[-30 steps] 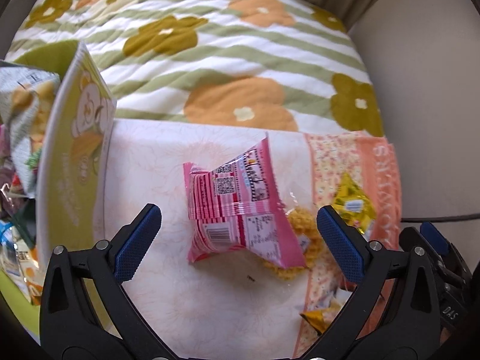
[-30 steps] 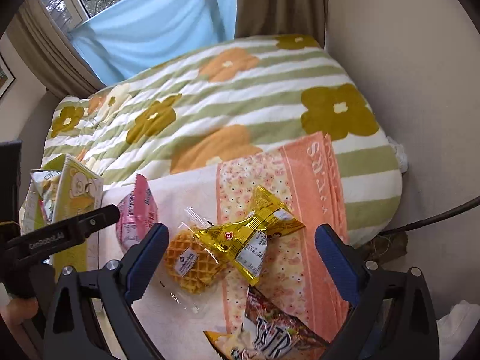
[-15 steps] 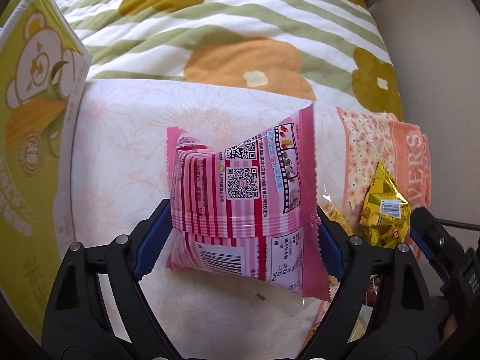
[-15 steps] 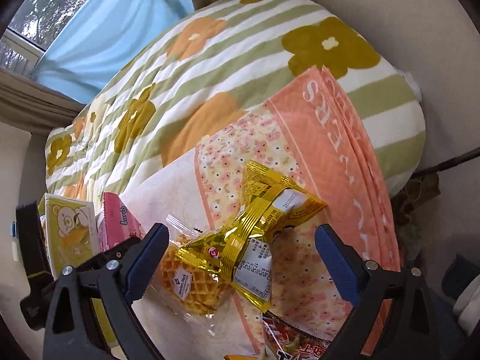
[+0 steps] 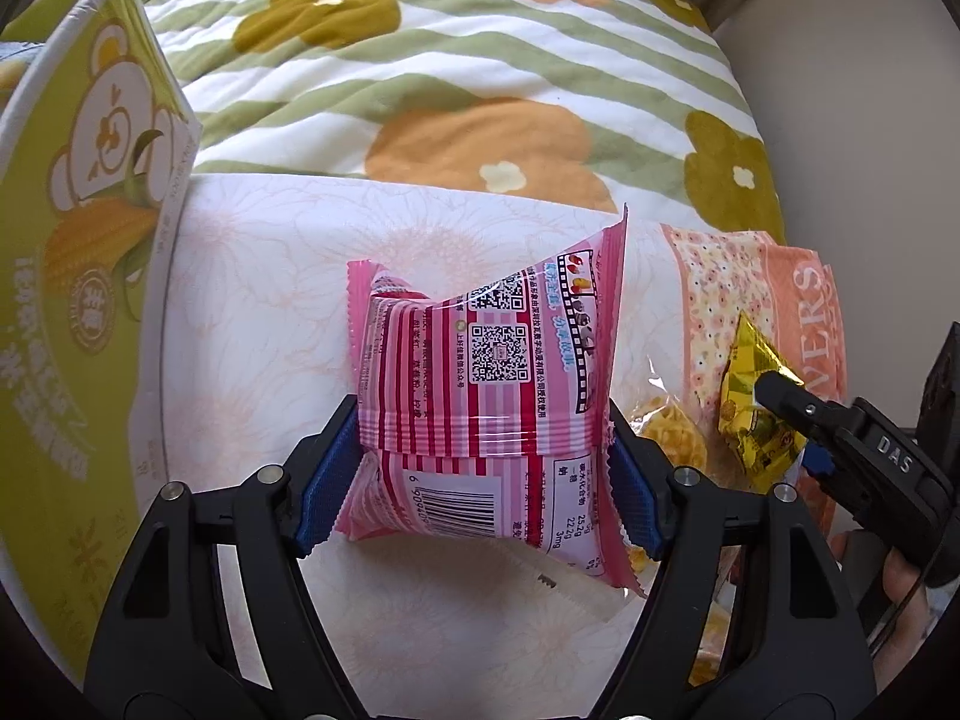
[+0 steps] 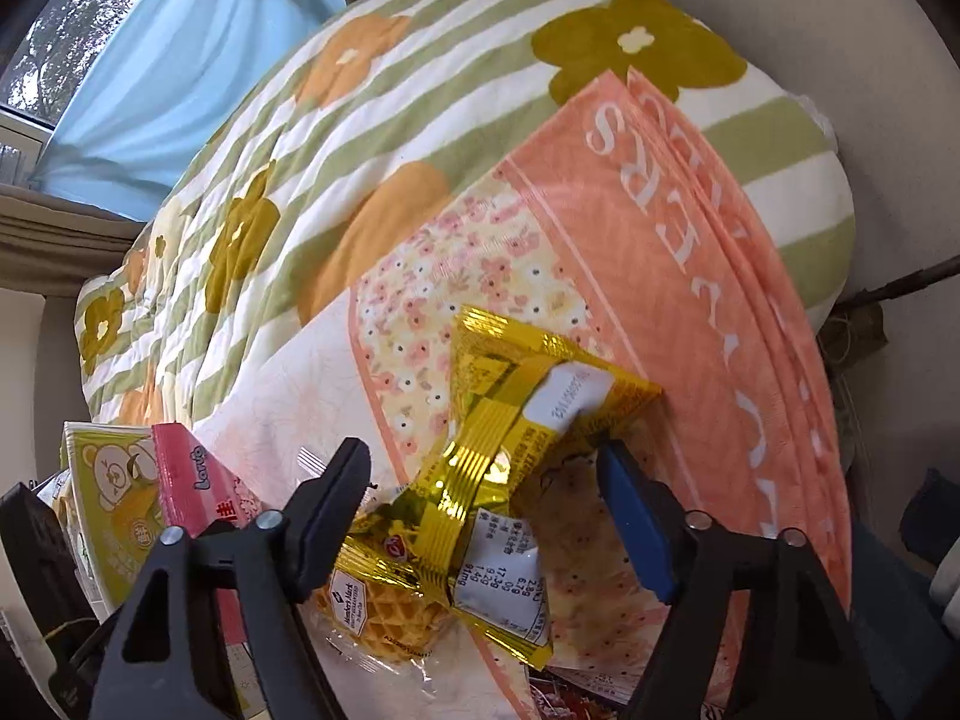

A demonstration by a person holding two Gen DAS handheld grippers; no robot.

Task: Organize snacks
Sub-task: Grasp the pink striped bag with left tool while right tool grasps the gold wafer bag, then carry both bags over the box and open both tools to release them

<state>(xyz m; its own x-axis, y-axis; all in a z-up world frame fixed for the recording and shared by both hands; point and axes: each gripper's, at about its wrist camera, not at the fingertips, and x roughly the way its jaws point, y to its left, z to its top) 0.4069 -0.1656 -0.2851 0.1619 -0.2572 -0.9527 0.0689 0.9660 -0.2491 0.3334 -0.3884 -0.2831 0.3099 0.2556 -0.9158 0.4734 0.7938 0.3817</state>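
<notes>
Left wrist view: left claw (image 5: 483, 480) down over the pink packet (image 5: 486, 384), pads now against both side edges and closing; a second ago spread wide and clear of it.
Pink packet: on the pale cloth (image 5: 270, 312) spread over the bed, barcode end toward the camera, pinched and bulging slightly between the pads.
Right wrist view: right claw (image 6: 483, 510) lower and rolled compared with a second ago, closing around the yellow packet (image 6: 510, 450).
Yellow packet: lying partly across a clear-wrapped waffle (image 6: 372, 606), on the peach border of the cloth; left pad at or near its crinkled middle, right pad not yet touching.
Meaning for task: likely both packets about to be lifted together; left grip looks set, right grip still unfinished.
Destination: probably the green box (image 5: 78, 276) with a bear on it, standing just left of the pink packet.
Edges: box wall close to the left claw; the two claws close together, right one showing at the right edge of the left view.
Open room: striped flowered quilt (image 5: 456, 60) beyond the cloth bare; wall close on the right.
Risk: waffle wrapper may get caught along with the yellow packet.
</notes>
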